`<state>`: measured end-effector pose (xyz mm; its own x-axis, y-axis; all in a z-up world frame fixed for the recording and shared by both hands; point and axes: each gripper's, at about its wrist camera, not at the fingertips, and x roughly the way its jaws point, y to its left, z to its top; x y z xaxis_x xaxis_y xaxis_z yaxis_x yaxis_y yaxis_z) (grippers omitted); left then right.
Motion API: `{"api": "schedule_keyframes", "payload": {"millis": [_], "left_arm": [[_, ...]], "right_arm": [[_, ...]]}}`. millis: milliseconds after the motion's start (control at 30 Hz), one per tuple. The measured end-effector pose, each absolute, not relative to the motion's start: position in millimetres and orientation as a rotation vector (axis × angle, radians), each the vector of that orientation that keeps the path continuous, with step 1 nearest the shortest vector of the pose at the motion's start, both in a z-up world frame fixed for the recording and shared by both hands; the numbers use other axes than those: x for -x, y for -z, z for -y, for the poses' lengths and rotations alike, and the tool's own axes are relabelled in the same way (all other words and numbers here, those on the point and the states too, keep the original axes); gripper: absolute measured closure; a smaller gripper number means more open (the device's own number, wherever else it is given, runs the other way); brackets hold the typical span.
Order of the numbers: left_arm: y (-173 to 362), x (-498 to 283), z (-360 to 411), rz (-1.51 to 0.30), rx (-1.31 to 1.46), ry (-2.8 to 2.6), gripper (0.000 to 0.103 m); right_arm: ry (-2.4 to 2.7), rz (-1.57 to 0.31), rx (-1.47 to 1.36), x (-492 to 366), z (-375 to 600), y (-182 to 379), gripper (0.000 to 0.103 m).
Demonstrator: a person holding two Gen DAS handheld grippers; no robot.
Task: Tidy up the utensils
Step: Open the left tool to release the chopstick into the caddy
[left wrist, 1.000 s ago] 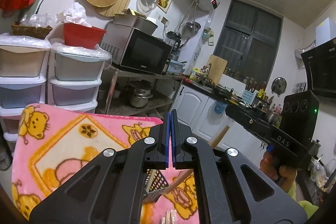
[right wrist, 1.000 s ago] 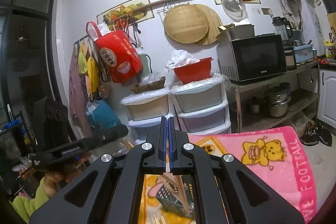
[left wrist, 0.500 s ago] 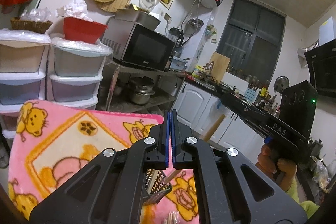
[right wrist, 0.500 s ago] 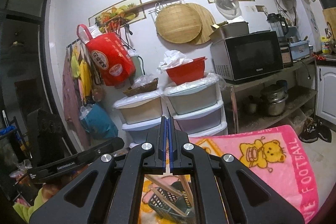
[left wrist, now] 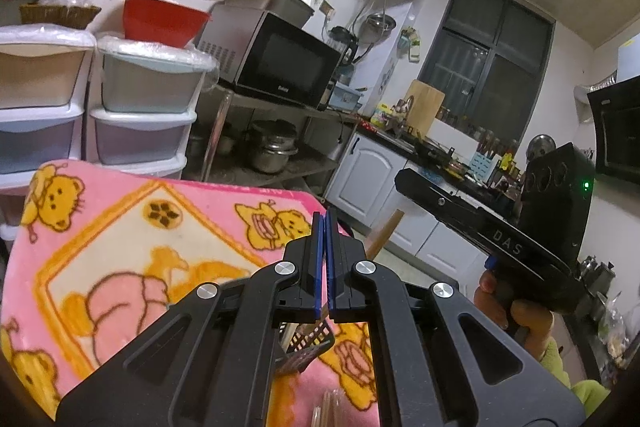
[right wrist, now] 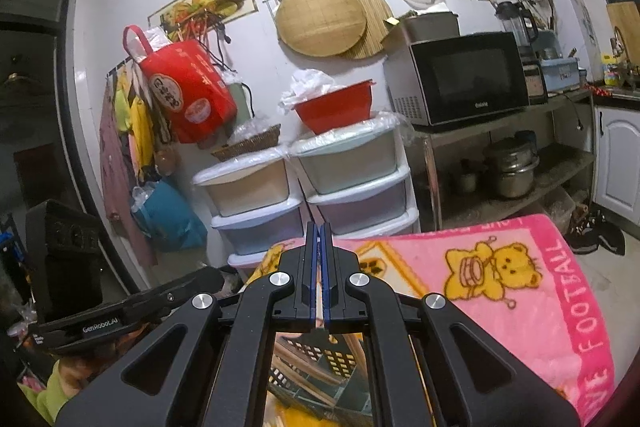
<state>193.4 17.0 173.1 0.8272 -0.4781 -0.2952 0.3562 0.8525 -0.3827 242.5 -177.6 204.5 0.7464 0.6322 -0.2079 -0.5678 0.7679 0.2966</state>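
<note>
A dark lattice utensil basket (right wrist: pixel 320 367) lies on the pink bear blanket (right wrist: pixel 520 287), with wooden chopsticks (right wrist: pixel 304 373) in it. It also shows under my left gripper (left wrist: pixel 308 347). My left gripper (left wrist: pixel 324 223) is shut with nothing seen between its pads, raised above the blanket (left wrist: pixel 120 247). A wooden handle (left wrist: pixel 384 231) sticks up just right of it. My right gripper (right wrist: pixel 318 231) is shut, with a thin pale stick (right wrist: pixel 319 301) showing in the slit between its pads, above the basket. The other gripper shows in each view, at the right (left wrist: pixel 500 239) and the left (right wrist: pixel 120 311).
White drawer units (right wrist: pixel 320 187) with a red bowl (right wrist: pixel 336 107) stand behind the blanket. A microwave (right wrist: pixel 464 79) sits on a metal rack with pots (right wrist: pixel 512 171). White cabinets and a counter (left wrist: pixel 400 163) lie to the right. Shoes (right wrist: pixel 596 231) are on the floor.
Both grippers have lifted and tilted a little over the blanket. The basket now shows lower in both views. Both stay shut.
</note>
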Motion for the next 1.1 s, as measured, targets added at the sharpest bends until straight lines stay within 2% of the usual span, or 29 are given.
{"api": "schedule_keyframes", "payload": {"millis": [567,800,867,933,1000,1100], "left_arm": [[-140,-202,-14,-0.474,0.337,0.449,0.103],[-134,-200,-14,-0.483,0.332,0.428,0.102],[-134,-198,-15,-0.481,0.331,0.419,0.096],[-135,-195,-16,-0.474,0.325,0.409,0.082],[-135,-192,-18,-0.466,0.319,0.398,0.078],[-135,-188,-20,-0.456,0.311,0.385,0.066]], "right_arm": [[-0.625,-0.409,-0.240,-256,175,-167,0.099],[-0.583,-0.433,-0.233,-256,183,-156,0.088],[-0.577,-0.436,-0.231,-256,185,-154,0.086],[-0.570,-0.441,-0.229,-254,189,-152,0.082],[-0.562,-0.443,-0.222,-252,191,-150,0.080],[-0.556,-0.450,-0.215,-249,193,-149,0.076]]}}
